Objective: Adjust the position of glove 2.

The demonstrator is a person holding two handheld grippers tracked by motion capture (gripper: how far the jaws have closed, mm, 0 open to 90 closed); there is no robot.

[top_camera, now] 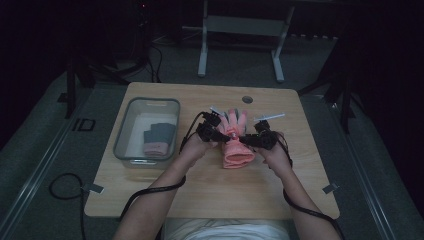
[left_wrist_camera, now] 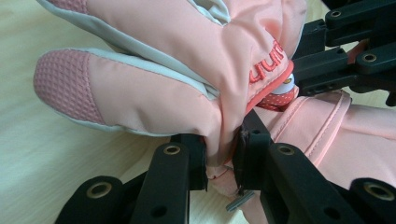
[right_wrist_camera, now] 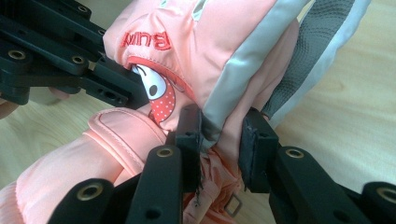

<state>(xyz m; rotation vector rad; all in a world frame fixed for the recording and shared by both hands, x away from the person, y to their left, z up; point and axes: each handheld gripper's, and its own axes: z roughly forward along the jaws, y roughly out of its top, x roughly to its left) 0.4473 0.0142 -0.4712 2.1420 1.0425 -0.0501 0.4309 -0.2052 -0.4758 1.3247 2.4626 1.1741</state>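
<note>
1. Fingers (left_wrist_camera: 194,161) of the left gripper (left_wrist_camera: 223,161) are pinched tight on a fold of the pink glove (left_wrist_camera: 154,79), low centre of the left gripper view; fabric bulges up betw. the pads.
2. Right gripper (right_wrist_camera: 223,140) fingers (right_wrist_camera: 254,149) clamp another fold of the same glove, lower centre of the right gripper view; jaws stand a bit wider apart, w/ a thick wad of pink and grey fabric betw. them.
3. Glove sits mid-frame in the high view, on the wooden table (top_camera: 210,195), cuff toward the bottom, finger end toward the top; each gripper grips it from one side, approx. at the middle.
4. Glove details: grey trim, red stitched lettering, small cartoon patch w/ red dotted part.
5. Clear bin (top_camera: 131,127) at centre left of the high view, well apart from the glove; inside lies a folded grey and pink item (top_camera: 159,137), can't tell what.
</note>
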